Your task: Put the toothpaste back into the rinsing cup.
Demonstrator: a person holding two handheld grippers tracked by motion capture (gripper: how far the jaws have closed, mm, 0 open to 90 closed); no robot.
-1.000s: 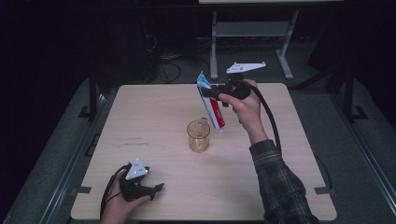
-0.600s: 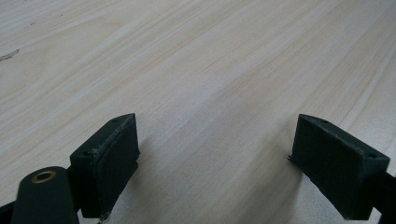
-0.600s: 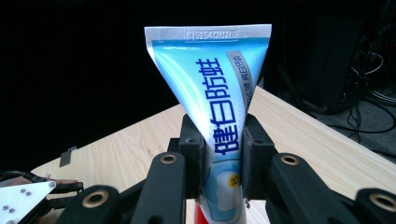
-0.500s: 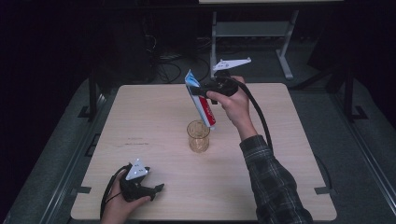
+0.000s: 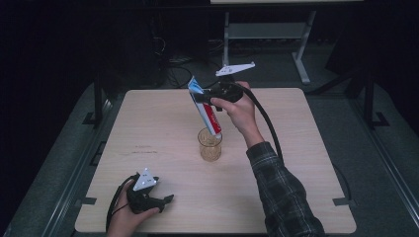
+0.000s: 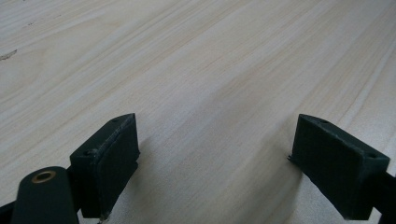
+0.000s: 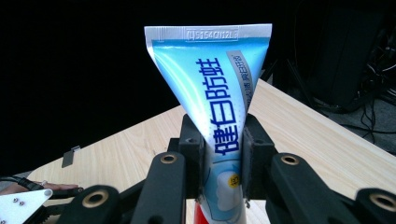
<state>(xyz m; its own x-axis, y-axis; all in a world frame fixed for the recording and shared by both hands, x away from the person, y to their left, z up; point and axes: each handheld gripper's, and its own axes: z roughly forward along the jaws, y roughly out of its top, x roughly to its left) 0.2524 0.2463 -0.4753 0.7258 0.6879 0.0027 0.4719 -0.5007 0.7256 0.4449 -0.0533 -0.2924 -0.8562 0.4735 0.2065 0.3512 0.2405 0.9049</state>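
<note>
A blue, white and red toothpaste tube (image 5: 205, 107) hangs tilted over the table, crimped end up and to the left. My right gripper (image 5: 203, 98) is shut on its upper part; in the right gripper view the tube (image 7: 219, 107) is pinched between the two black jaws. The tube's lower end reaches the rim of a clear amber glass (image 5: 210, 144) that stands upright at the table's middle. My left gripper (image 5: 165, 200) rests low near the front left edge, open; its jaws stand wide apart over bare wood (image 6: 210, 93).
The light wooden table (image 5: 148, 128) has dark floor around it. A metal stand (image 5: 267, 29) and cables lie behind the far edge. The right gripper's cable (image 5: 267, 123) loops down beside the plaid sleeve (image 5: 286, 192).
My right gripper has carried the tube left and turned it, bringing its lower end down to the glass rim. The left gripper has stayed put.
</note>
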